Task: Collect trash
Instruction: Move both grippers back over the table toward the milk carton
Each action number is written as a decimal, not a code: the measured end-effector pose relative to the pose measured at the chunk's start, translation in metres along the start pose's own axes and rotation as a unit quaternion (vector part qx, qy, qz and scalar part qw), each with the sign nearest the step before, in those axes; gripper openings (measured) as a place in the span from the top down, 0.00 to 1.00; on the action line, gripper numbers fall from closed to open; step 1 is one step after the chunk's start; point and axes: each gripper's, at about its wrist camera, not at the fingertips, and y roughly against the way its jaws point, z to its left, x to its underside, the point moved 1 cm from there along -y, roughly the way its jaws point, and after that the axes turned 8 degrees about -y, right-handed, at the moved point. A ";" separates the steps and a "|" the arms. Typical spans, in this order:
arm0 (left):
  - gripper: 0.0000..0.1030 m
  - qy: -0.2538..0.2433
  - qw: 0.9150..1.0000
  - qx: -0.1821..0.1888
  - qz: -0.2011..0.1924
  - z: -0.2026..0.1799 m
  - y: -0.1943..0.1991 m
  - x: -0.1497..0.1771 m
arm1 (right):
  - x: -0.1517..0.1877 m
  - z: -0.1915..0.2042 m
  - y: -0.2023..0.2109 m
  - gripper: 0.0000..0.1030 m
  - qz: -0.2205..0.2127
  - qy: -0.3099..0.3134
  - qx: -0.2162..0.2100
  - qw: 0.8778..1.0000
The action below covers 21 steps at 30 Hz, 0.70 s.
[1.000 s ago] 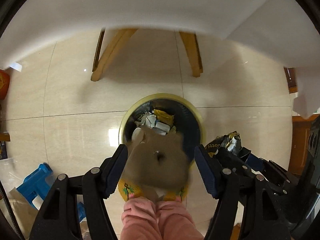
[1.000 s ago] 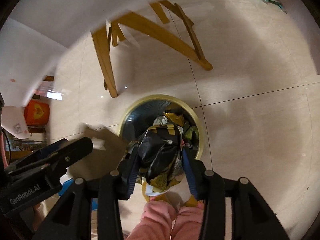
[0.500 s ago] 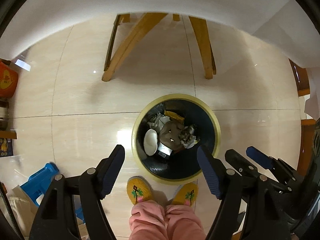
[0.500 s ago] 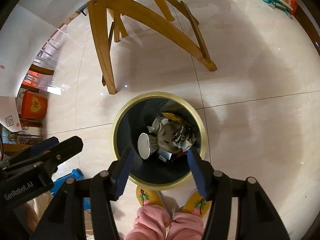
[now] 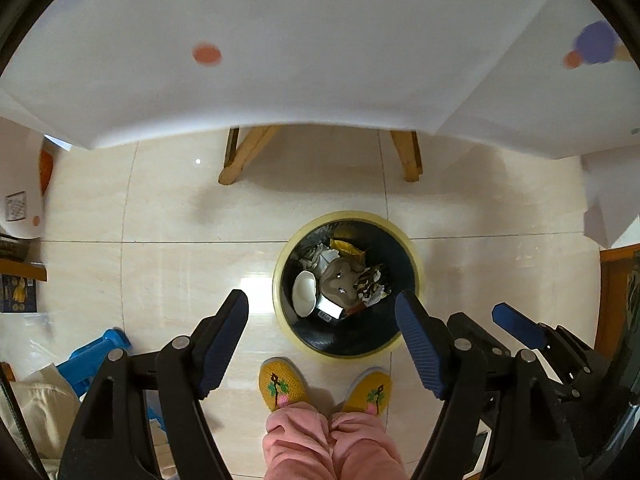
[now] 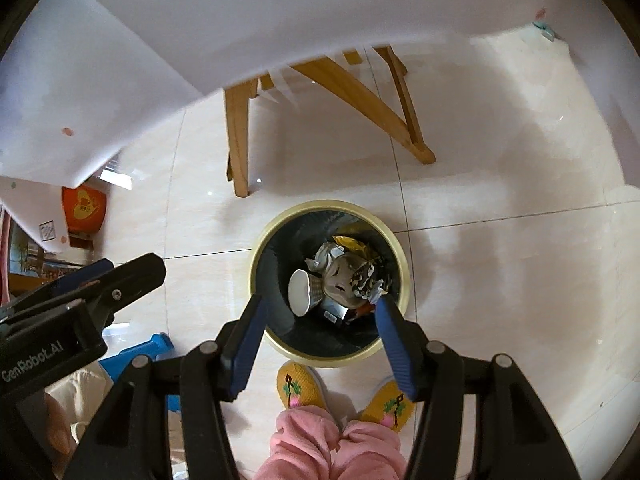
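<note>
Both tongs hung released and empty above the bin (image 5: 347, 285): the left tongs (image 5: 322, 330) had just been widening, and the right tongs (image 6: 320, 338) had just spread too, nothing between either pair. Below them the trash lay inside the yellow-rimmed bin on the tiled floor (image 5: 180, 264): a white paper cup (image 6: 301, 292), a brown crumpled piece (image 5: 340, 286), and wrappers. Yellow slippers (image 5: 282, 384) stood just beside the bin, the white tabletop (image 5: 320, 40) beyond

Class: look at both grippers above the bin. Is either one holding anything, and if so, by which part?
Nothing is held. The left gripper and right gripper both stand open and empty; the trash lies in the bin.
</note>
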 end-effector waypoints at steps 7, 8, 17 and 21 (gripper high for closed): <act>0.27 0.003 1.000 0.000 -0.023 -0.005 0.062 0.002 | -0.002 0.017 0.053 0.45 -0.013 0.017 -0.008 1.000; 0.27 0.004 1.000 0.000 -0.027 -0.006 0.073 0.002 | -0.002 0.020 0.064 0.45 -0.016 0.021 -0.010 1.000; 0.19 -0.005 0.997 -0.013 -0.074 -0.014 0.181 -0.005 | -0.011 0.038 0.155 0.45 -0.051 0.044 -0.021 0.998; 0.19 -0.007 0.995 -0.019 -0.102 -0.016 0.229 -0.010 | -0.014 0.049 0.203 0.45 -0.073 0.058 -0.030 0.995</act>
